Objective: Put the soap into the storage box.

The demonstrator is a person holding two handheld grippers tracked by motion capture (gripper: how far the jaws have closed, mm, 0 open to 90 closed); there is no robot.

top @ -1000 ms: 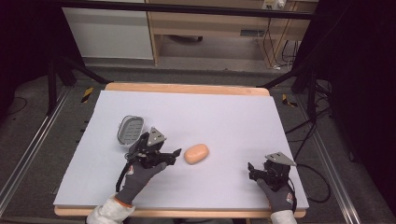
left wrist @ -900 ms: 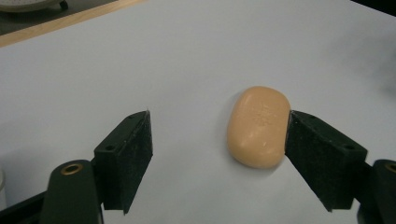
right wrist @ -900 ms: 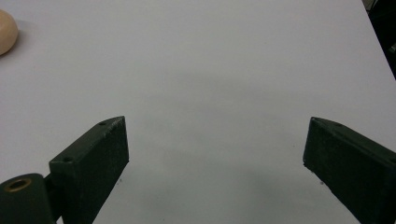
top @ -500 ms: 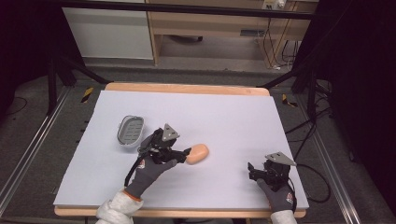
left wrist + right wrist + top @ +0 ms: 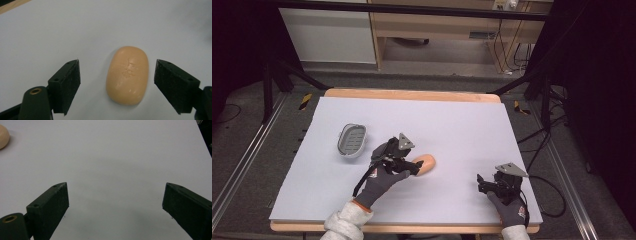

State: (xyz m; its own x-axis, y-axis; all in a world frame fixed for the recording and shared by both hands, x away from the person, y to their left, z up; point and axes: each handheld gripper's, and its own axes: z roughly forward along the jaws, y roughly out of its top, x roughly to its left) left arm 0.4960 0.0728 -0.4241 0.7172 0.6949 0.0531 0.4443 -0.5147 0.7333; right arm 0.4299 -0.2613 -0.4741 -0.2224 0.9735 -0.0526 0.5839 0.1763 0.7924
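An orange oval soap bar (image 5: 425, 163) lies flat on the white table sheet (image 5: 452, 125), near the middle. My left gripper (image 5: 412, 166) is open and reaches the bar from the left. In the left gripper view the soap bar (image 5: 127, 75) lies between the two black jaws, one on each side, with a gap on both sides; the gripper (image 5: 117, 86) touches nothing. My right gripper (image 5: 482, 183) rests open near the table's front right, over bare sheet. In the right gripper view the gripper (image 5: 115, 200) holds nothing and the soap bar's edge (image 5: 3, 136) shows at the far upper left.
A grey soap dish (image 5: 352, 139) sits on the sheet left of the left gripper. The table's wooden rim (image 5: 412, 95) runs along the far edge. Beyond it stand shelving (image 5: 442, 30) and cables on a dark floor.
My left gripper has moved right from beside the soap dish until its open jaws stand on either side of the soap bar. The right gripper and the soap have stayed put.
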